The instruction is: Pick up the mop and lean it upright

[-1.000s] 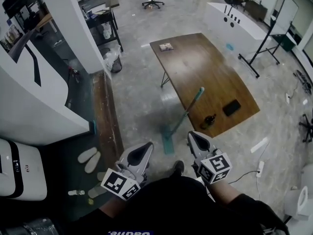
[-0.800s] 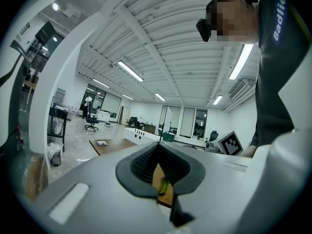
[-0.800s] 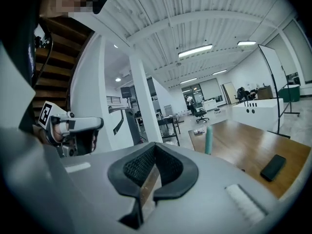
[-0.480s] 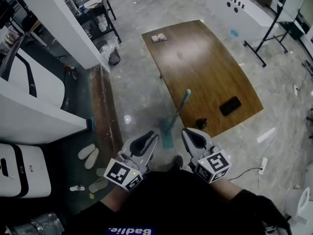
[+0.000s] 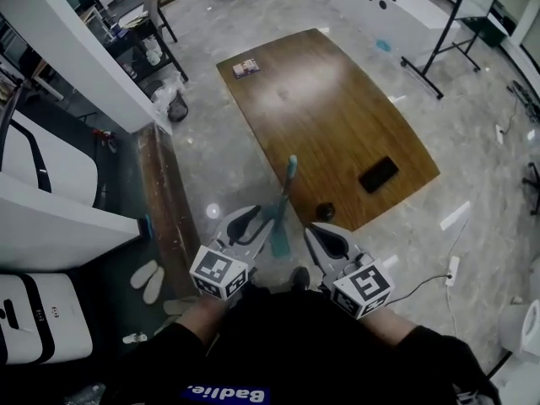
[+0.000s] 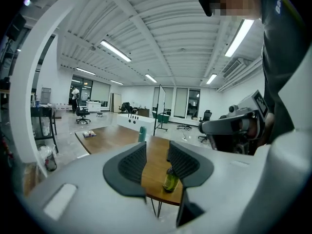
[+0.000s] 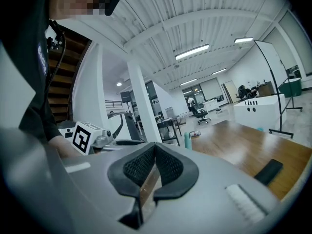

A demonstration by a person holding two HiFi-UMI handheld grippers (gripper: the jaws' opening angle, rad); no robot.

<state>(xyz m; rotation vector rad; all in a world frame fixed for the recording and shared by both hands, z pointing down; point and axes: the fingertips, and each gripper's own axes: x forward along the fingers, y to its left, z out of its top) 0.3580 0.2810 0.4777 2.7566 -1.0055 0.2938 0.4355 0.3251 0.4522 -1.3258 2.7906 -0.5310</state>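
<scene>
Closer now than a second ago, both grippers frame the mop, whose head shows between them in the head view where it earlier lay ahead of them. Its green handle slants up from the grey floor and its top rests against the near edge of the wooden table; the flat head sits on the floor just in front of the person's shoe.

At left, the left gripper is opening its jaws. Its own view shows the ribbed pads apart with nothing between them, only the table edge and a green bottle far beyond the gap.

At right, the right gripper hangs level with its partner, just beside the mop head. Its own view shows the jaws meeting at the tips and holding nothing. Neither gripper touches the mop.

On the table, the bottle stands near the closest edge, a flat black slab lies to its right, and a small booklet sits at the far corner. A pair of pale slippers lies on the floor to the left, well apart from the mop.
</scene>
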